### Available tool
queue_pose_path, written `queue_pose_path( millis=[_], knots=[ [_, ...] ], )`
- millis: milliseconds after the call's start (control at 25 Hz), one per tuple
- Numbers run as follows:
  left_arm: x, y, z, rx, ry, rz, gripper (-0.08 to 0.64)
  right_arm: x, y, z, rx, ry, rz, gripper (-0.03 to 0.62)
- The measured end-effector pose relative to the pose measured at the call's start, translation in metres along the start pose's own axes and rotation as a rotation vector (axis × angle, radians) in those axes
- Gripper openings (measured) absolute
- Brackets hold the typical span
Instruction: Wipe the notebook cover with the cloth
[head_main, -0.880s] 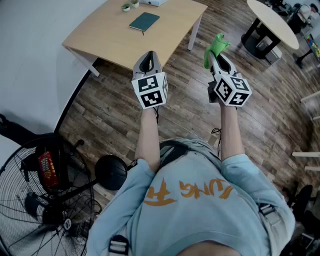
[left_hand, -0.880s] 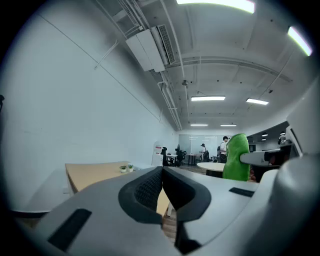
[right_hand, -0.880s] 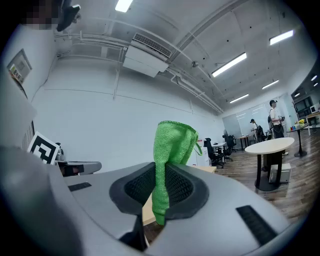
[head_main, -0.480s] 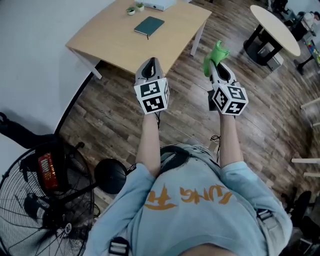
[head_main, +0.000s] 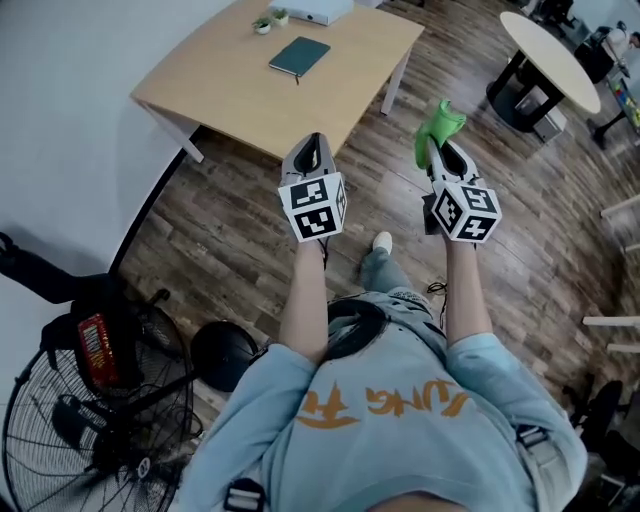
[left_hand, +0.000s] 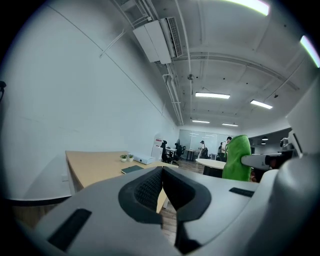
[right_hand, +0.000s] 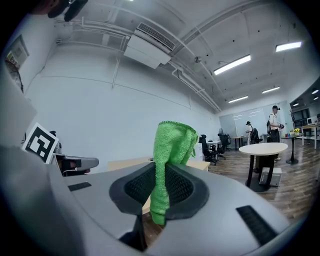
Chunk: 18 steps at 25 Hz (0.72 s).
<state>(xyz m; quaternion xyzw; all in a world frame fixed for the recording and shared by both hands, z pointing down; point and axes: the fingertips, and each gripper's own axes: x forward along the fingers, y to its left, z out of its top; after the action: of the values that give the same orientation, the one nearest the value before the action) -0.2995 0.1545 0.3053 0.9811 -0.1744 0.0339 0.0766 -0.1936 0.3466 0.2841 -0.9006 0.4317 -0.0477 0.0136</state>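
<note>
From the head view, the notebook (head_main: 299, 56) lies on the table (head_main: 220, 80), well ahead of the left gripper (head_main: 313, 140) and ahead-left of the right gripper (head_main: 440, 145). Neither gripper is over the table yet. We judge the main risk to be the thin notebook skating across the top once we rub it, as nothing pins it down. It could then nudge the small pots (head_main: 270, 18) just beyond it. The cloth (head_main: 438, 122) stands up out of the right gripper's tip, and the left gripper's tip looks bare.

In the left gripper view, the jaws of the left gripper (left_hand: 162, 175) are pressed together with nothing between them. If we want it to steady the notebook (left_hand: 132, 169), which lies ahead and slightly left, we must either press down with it closed or part the jaws first. The cloth (left_hand: 237, 157) shows off to its right.

In the right gripper view, the right gripper (right_hand: 159, 192) is clamped on the cloth (right_hand: 170, 150). Only a narrow fold is pinched, a short tail hangs below and a loose bunch sits above. We think a hard wipe could drag that fold free, or let bare jaw tips scrape the cover
</note>
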Motion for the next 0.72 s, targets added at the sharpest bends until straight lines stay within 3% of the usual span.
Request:
queue_pose_path(
  millis=[400,720],
  knots=[
    [0.024,0.029,0.012,0.005,-0.018,0.063,0.020,0.042,0.002,0.007,-0.025,-0.024,0.032,0.046],
    [0.063,0.038,-0.005,0.001,0.030,0.082,0.019,0.094,-0.002,-0.006,-0.031,0.006,0.086,0.046]
  ],
)
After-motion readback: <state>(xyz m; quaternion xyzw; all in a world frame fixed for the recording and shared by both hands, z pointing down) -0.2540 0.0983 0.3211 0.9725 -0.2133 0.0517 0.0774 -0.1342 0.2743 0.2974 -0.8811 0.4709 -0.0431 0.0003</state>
